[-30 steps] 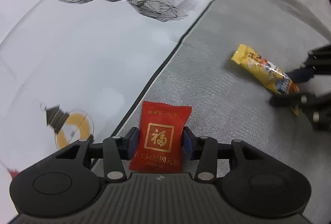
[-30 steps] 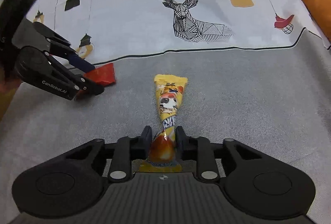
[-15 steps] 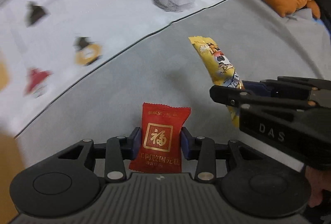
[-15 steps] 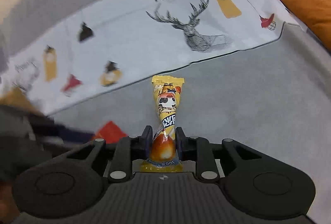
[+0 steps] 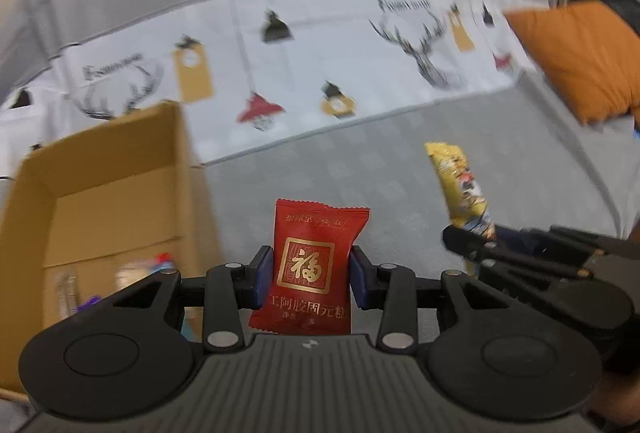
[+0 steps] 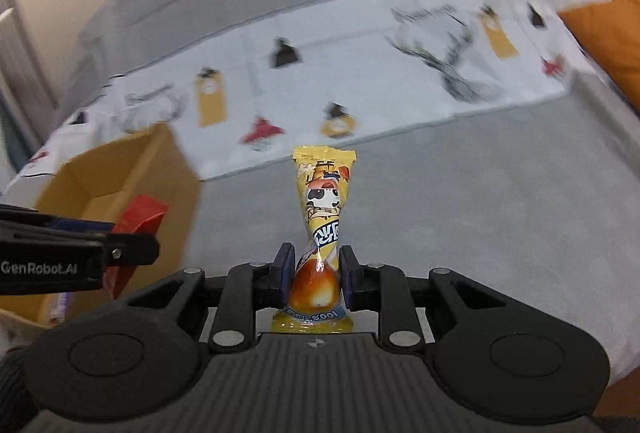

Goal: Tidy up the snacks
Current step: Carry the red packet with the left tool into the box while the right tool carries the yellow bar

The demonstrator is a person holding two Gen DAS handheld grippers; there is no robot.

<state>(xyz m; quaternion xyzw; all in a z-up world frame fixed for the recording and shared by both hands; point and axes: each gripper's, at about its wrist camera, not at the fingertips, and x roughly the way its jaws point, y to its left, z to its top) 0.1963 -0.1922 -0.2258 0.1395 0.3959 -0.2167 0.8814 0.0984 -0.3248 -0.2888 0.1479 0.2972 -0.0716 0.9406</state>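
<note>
Both my hands have swung left since a second ago, bringing the open brown cardboard box (image 5: 108, 193) into view; it lies ahead-left, nearer my left hand-held gripper (image 5: 312, 273) pinching the red foil sachet (image 5: 310, 269); my right hand-held gripper (image 6: 316, 269) clamps the long yellow snack tube (image 6: 322, 217), upright.

Cardboard box (image 5: 112, 189) newly in view, left.

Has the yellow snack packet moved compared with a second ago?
Yes. The yellow snack packet, clamped in the right gripper, lay on the grey bedspread near the deer print; now it is lifted and carried left toward the cardboard box.
</note>
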